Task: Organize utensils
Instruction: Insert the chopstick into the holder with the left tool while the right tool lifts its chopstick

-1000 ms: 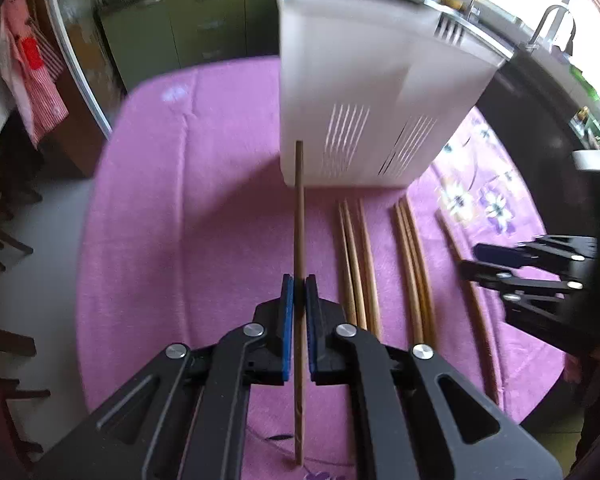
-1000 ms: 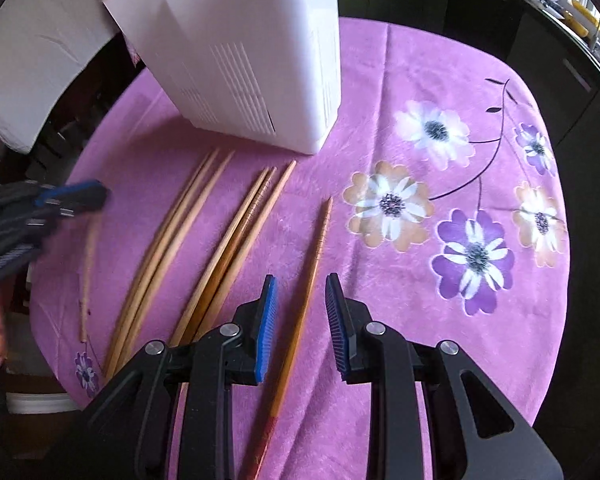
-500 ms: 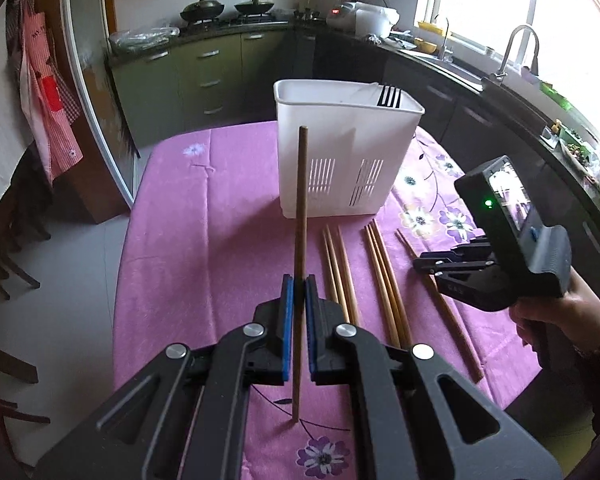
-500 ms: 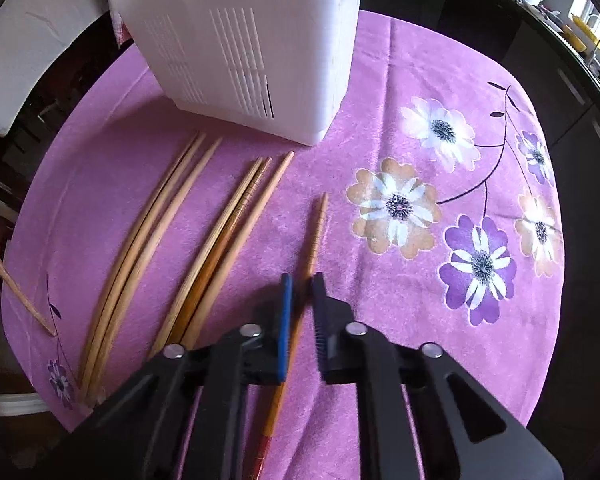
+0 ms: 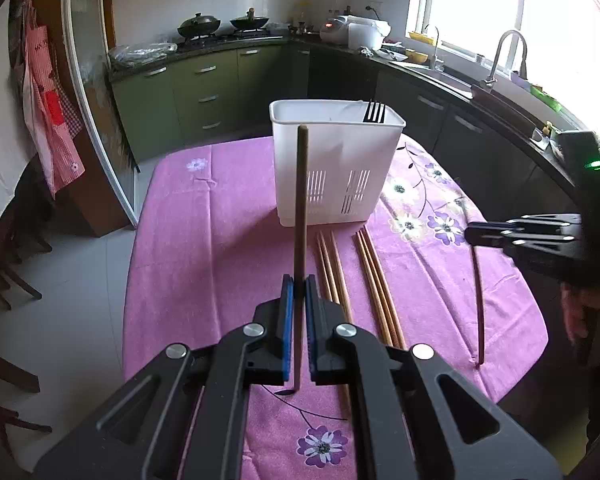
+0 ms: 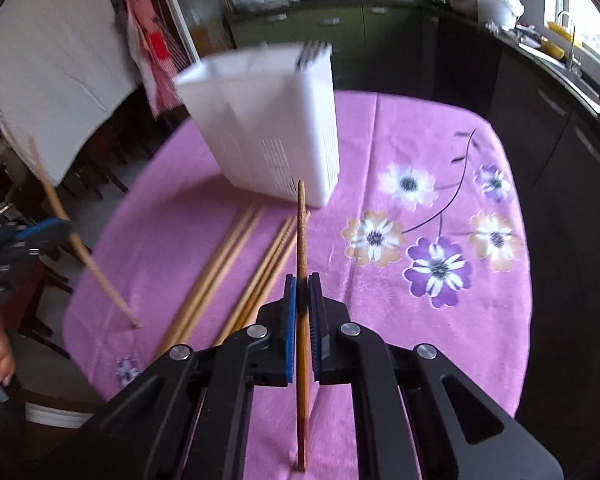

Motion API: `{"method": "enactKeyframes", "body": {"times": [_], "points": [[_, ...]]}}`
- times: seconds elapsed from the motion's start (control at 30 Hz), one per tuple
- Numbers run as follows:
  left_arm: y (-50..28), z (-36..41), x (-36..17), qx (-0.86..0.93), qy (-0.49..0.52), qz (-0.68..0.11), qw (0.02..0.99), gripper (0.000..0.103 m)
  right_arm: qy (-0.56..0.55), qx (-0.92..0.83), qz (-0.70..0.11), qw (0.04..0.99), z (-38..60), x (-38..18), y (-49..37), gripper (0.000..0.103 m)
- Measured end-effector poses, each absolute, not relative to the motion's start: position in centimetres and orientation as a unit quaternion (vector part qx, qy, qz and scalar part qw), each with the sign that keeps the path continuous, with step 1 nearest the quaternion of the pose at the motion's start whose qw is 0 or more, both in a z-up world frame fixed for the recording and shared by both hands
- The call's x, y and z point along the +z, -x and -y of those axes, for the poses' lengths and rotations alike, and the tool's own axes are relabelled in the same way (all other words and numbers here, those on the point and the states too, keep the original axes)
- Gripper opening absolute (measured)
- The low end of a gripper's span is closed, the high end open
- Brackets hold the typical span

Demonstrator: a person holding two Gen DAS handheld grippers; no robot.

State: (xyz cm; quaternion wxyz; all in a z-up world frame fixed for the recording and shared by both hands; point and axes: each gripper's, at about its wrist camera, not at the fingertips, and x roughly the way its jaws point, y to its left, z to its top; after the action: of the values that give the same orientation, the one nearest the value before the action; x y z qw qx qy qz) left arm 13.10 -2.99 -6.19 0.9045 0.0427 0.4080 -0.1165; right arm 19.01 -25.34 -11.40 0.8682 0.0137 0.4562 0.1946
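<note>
Both sets of fingers clamped, left gripper (image 5: 296,336) on a dark chopstick (image 5: 301,216), right gripper (image 6: 302,328) on a reddish chopstick (image 6: 302,240); white holder (image 5: 336,168) mid-frame on desk (image 5: 204,240): lift tips clear of rim, then lower steadily.

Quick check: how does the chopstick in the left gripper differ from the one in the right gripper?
The left gripper holds a dark brown chopstick; the right gripper holds a lighter orange-brown chopstick. The dark one looks smooth; the orange one has a ridged tip. Both are clamped mid-length, lifted off the table.
</note>
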Motion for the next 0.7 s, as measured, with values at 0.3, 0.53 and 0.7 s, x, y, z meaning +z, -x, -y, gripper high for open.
{"method": "enactKeyframes", "body": {"times": [0.3,0.53,0.7], "points": [[-13.7,3.4,-4.9,-0.134,-0.040,-0.409,0.902,0.006,-0.020,0.216,-0.415,0.884,26.9,-7.1,-15.6,0.007],[-15.3,4.4,-0.7,-0.162,-0.036,-0.397,0.903,0.006,-0.036,0.233,-0.372,0.898,27.9,-2.4,-16.0,0.007],[-17.2,5.1,4.7,-0.165,-0.036,-0.358,0.918,0.006,-0.039,0.242,-0.324,0.914,28.2,3.7,-17.1,0.007]]}}
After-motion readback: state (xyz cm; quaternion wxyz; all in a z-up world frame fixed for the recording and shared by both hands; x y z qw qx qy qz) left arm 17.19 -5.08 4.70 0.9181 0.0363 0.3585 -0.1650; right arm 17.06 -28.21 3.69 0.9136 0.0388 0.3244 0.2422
